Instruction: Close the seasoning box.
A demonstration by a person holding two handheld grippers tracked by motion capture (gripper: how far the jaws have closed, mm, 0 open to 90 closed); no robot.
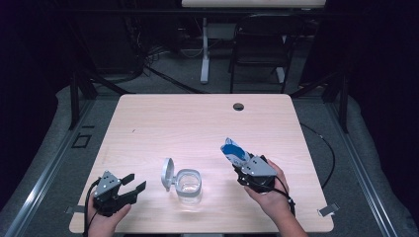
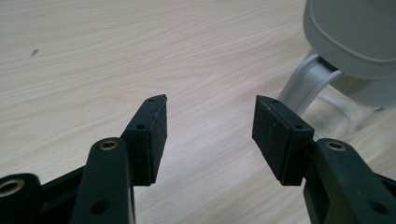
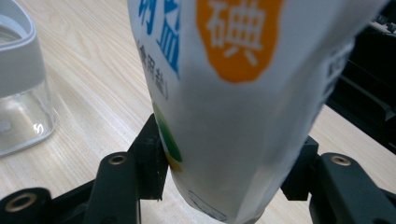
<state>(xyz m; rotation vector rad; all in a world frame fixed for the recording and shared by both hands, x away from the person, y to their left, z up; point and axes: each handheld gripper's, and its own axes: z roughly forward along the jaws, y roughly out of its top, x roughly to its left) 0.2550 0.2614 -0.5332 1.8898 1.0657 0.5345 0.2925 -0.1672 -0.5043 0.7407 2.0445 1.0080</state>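
A clear glass jar [image 1: 188, 186] with a grey collar stands near the table's front middle, its grey flip lid [image 1: 168, 174] tipped open to the left. My left gripper [image 1: 134, 184] rests at the front left, jaws open with nothing between them; the lid [image 2: 355, 37] and its hinge arm [image 2: 306, 81] sit just beyond its right jaw. My right gripper [image 1: 242, 165] is shut on a white and blue pouch [image 1: 234, 151] with an orange badge, held above the table right of the jar. The pouch [image 3: 243, 107] sits squeezed between both pads, with the jar [image 3: 21, 88] at the left.
The light wood table [image 1: 197, 123] has a cable hole [image 1: 238, 106] near its far edge. A dark chair [image 1: 259, 47] and a white desk leg [image 1: 204, 49] stand behind the table. Metal frame rails run down both sides.
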